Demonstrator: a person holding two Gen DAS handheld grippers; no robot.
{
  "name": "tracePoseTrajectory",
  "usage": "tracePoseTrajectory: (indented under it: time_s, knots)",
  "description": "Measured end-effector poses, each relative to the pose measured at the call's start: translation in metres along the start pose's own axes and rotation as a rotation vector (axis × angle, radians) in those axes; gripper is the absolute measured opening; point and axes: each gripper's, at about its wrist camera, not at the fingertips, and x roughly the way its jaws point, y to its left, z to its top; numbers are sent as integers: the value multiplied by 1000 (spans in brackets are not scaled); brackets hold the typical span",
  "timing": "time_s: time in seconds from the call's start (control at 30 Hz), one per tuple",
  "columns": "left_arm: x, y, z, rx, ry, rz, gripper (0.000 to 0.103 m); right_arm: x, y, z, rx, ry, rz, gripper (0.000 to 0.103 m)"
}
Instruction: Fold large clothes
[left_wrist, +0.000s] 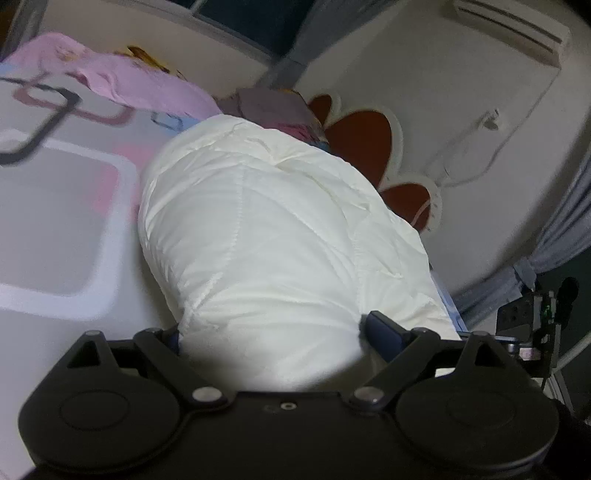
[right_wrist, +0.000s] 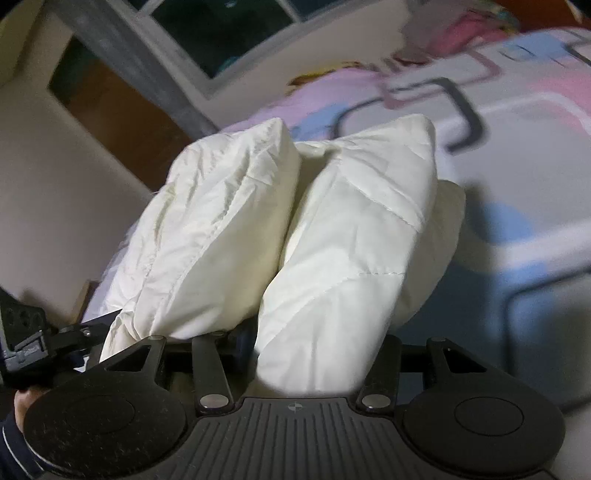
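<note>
A thick white quilted comforter (left_wrist: 266, 221) lies bunched in a long roll on the patterned bed sheet (left_wrist: 62, 236). In the left wrist view its near end fills the wide gap of my left gripper (left_wrist: 277, 328), and both fingers (left_wrist: 382, 326) press into the padding. In the right wrist view the comforter (right_wrist: 221, 229) stands up in two puffy folds. My right gripper (right_wrist: 314, 343) is shut on the right-hand fold (right_wrist: 343, 258), which hides most of its fingertips. The left-hand fold hangs outside the jaws.
A pink cloth (left_wrist: 122, 81) and a patterned pillow (left_wrist: 277, 110) lie at the bed's far end. A wall with red-brown flower shapes (left_wrist: 362, 136) borders the bed. A window (right_wrist: 221, 33) and grey curtain (left_wrist: 576, 229) are behind. The other gripper (right_wrist: 26, 332) and a hand (right_wrist: 22, 404) show at the left edge.
</note>
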Motion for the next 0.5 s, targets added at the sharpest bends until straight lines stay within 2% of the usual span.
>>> tracePoseTrajectory:
  time_s: [0.33, 0.5]
  knots:
    - [-41, 39, 21, -28, -56, 72, 91, 64, 63, 22, -94, 22, 80, 49]
    - [-52, 69, 38, -29, -73, 121, 91, 113, 84, 27, -100, 71, 97, 49]
